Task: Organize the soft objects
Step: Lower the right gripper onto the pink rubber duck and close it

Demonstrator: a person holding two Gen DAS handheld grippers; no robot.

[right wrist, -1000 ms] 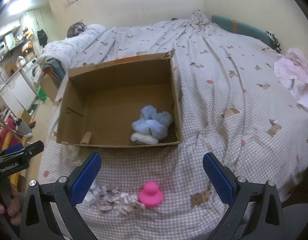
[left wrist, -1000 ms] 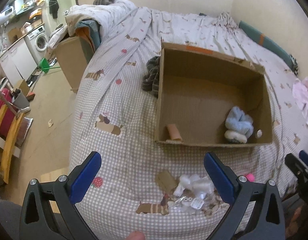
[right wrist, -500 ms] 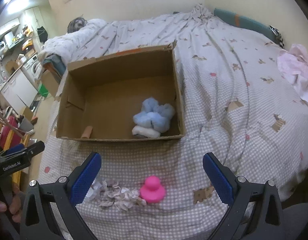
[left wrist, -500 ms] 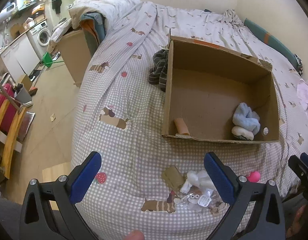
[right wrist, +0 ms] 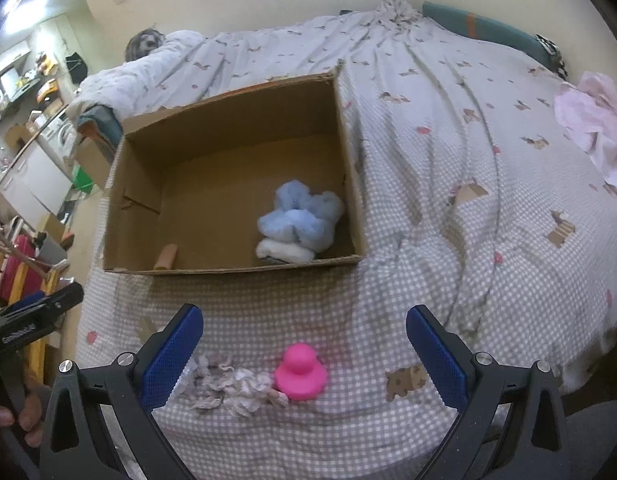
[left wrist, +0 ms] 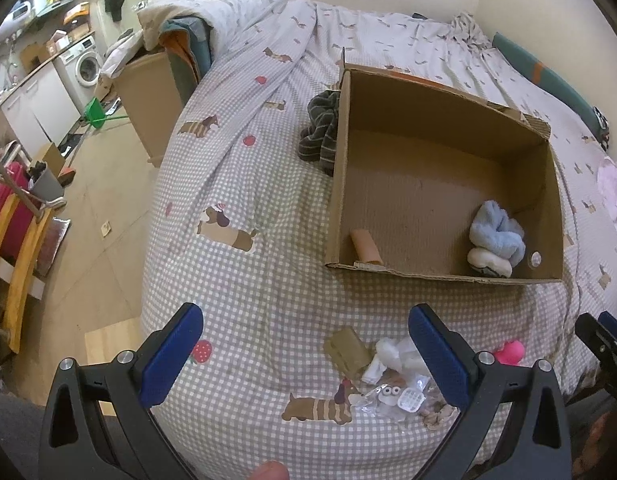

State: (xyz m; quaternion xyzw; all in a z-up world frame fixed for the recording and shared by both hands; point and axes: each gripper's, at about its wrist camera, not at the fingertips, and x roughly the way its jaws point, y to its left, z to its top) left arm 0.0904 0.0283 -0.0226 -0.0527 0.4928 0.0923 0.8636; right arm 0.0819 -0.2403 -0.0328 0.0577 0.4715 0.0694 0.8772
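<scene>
An open cardboard box (left wrist: 336,184) (right wrist: 352,184) sits on the bed. Inside it lie a fluffy blue item (left wrist: 496,230) (right wrist: 300,218) on a white one (left wrist: 488,266) (right wrist: 284,254), and a cardboard tube (left wrist: 364,246) (right wrist: 166,256). In front of the box lie a pink rubber duck (right wrist: 300,372) (left wrist: 508,352), a crumpled whitish scrunchie (right wrist: 232,388) and a pile of small packets (left wrist: 392,376). My left gripper (left wrist: 304,344) is open and empty above the bed's near edge. My right gripper (right wrist: 304,344) is open and empty, with the duck between its fingers' line.
A striped dark cloth (left wrist: 322,132) lies left of the box. A pink garment (right wrist: 592,120) lies at the bed's right. A folded duvet (left wrist: 228,4) is at the head. Floor, washing machine (left wrist: 82,66) and a wooden cabinet (left wrist: 148,92) are to the left.
Both grippers have drawn slightly back and lower toward the bed's near edge; the box looks a bit farther up in both views. Both stay open and empty.
</scene>
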